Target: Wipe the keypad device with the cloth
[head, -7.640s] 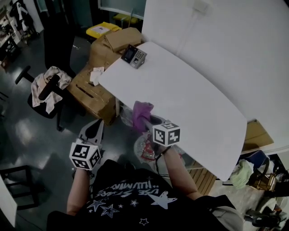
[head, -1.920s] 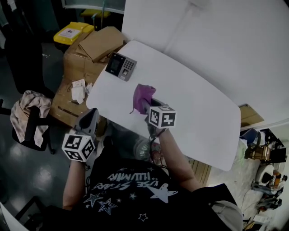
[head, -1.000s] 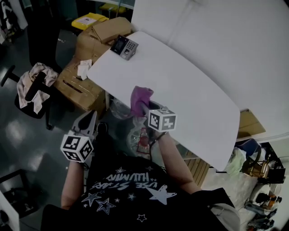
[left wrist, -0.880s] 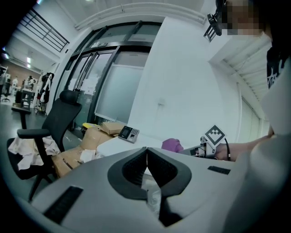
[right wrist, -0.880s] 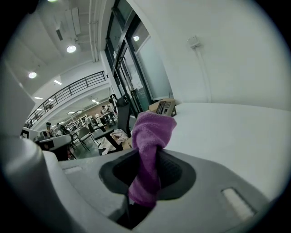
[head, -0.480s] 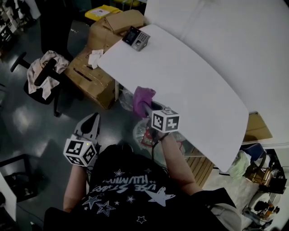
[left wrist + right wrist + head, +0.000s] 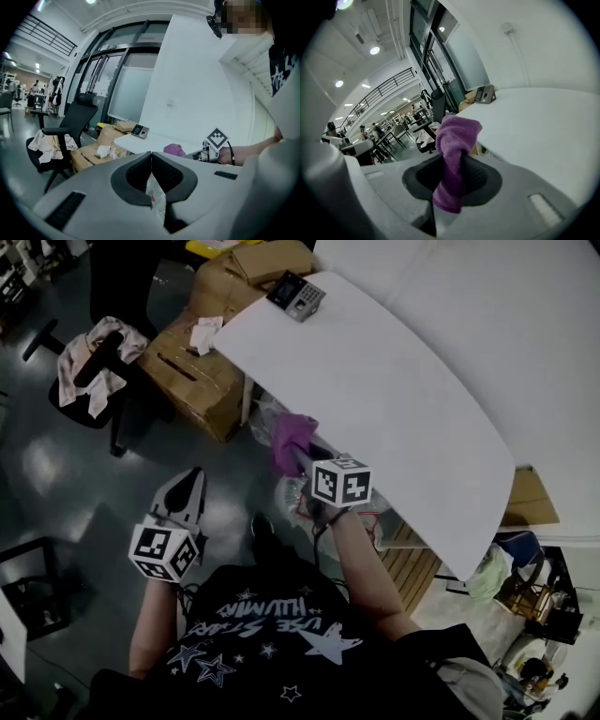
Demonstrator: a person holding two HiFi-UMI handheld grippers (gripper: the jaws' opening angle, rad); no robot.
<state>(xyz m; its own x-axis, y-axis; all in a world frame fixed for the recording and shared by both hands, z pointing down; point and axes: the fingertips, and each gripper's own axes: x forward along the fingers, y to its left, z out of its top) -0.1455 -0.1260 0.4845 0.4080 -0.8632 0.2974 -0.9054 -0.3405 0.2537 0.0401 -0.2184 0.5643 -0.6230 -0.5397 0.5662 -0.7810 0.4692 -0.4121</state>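
We've backed off since cloth hung over table (image 7: 394,399): right gripper (image 7: 451,164) clamped on cloth (image 7: 457,136), now short of table edge. Keypad device (image 7: 296,296) on far corner, well apart. Left gripper (image 7: 151,158) jaws together, empty. Wiping unstarted; we judge long reach needed.

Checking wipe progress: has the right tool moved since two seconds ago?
Yes. The right tool, holding the cloth, pulled back from over the table to off its edge, away from the keypad device.
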